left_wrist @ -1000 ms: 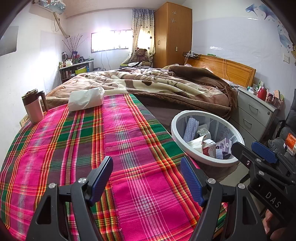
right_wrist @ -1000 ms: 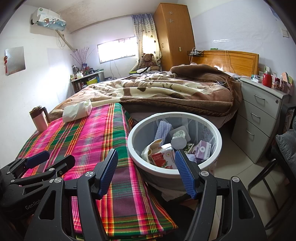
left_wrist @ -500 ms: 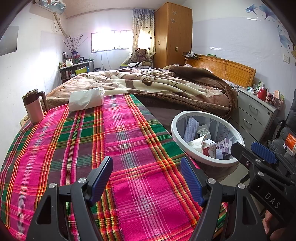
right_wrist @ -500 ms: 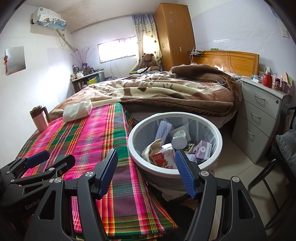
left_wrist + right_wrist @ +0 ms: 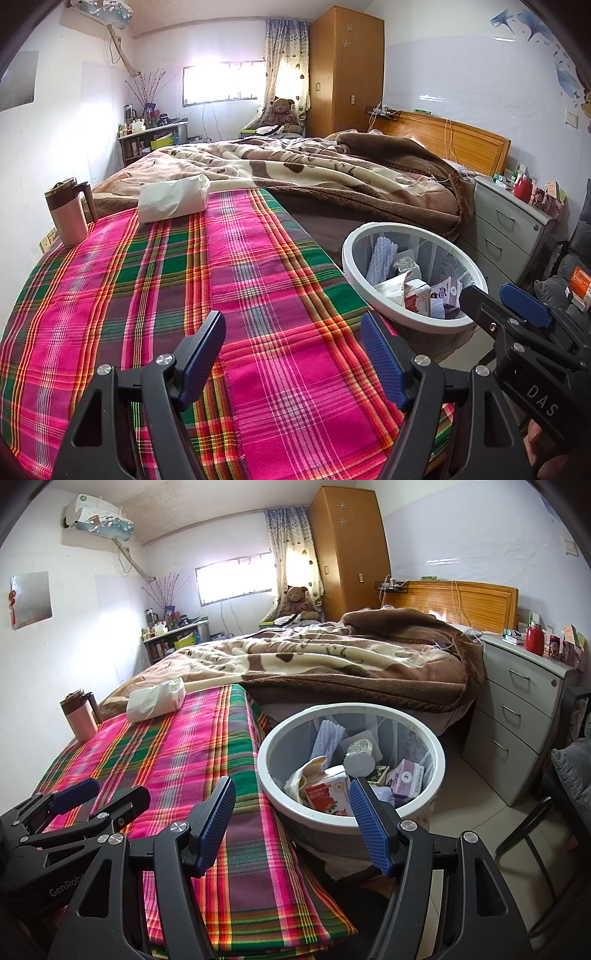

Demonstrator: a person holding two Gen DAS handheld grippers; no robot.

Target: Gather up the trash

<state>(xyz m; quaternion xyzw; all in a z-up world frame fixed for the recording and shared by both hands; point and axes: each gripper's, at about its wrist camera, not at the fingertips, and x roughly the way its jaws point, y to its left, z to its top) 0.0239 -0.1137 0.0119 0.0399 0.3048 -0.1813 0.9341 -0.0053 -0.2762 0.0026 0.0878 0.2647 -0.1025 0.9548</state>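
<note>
Several pieces of trash (image 5: 327,794) lie inside the white round bin (image 5: 436,749): a red-printed carton, a purple carton, a white bottle lying on its side and a ribbed pale wrapper standing against the wall. The bin stands on the floor, just beside the right edge of the table and in front of the bed (image 5: 332,664).

Right gripper (image 5: 293,821): jaws apart, nothing between the blue pads. It hangs above the table edge and the near rim of the bin, without contact with either.

Left gripper (image 5: 293,356): jaws apart, nothing held. It hangs over the plaid tablecloth (image 5: 184,277), to the left of the right gripper.

On the tablecloth, at the far end, rest a white tissue pack (image 5: 171,197) and, well apart to its left, an upright pink mug with a brown lid (image 5: 70,210). The cloth between these and the grippers carries no items.

Behind the table, the bed carries a rumpled brown and cream blanket. A grey drawer cabinet (image 5: 517,709) stands to the right of the bin, near the wooden headboard. A teddy bear (image 5: 297,598) sits below the window, next to a tall wooden wardrobe (image 5: 347,546).
</note>
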